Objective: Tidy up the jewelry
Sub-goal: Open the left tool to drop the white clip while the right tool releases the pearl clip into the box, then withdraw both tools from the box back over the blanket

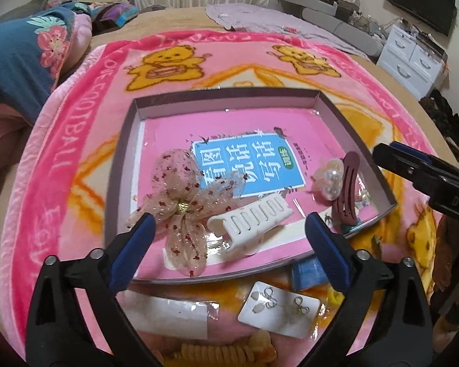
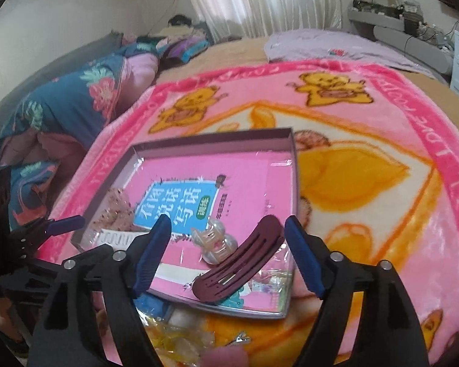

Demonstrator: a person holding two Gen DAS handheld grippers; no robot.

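Note:
A shallow box (image 1: 229,93) lined with a pink book lies on a pink blanket. In it are a sheer bow hair clip (image 1: 183,205), a white claw clip (image 1: 249,220), a pearl clip (image 1: 330,182) and a maroon clip (image 1: 347,189). My left gripper (image 1: 229,232) is open and empty above the box's near edge. An earring card (image 1: 280,307) lies outside the box, below it. In the right wrist view my right gripper (image 2: 229,244) is open and empty around the maroon clip (image 2: 238,267) and the pearl clip (image 2: 215,241). The box (image 2: 293,165) shows there too.
The pink bear blanket (image 1: 76,153) covers a bed. A white packet (image 1: 168,315), a blue item (image 1: 309,272) and yellow hair ties (image 1: 229,351) lie in front of the box. A folded quilt (image 2: 61,116) is at left; white drawers (image 1: 410,58) at far right.

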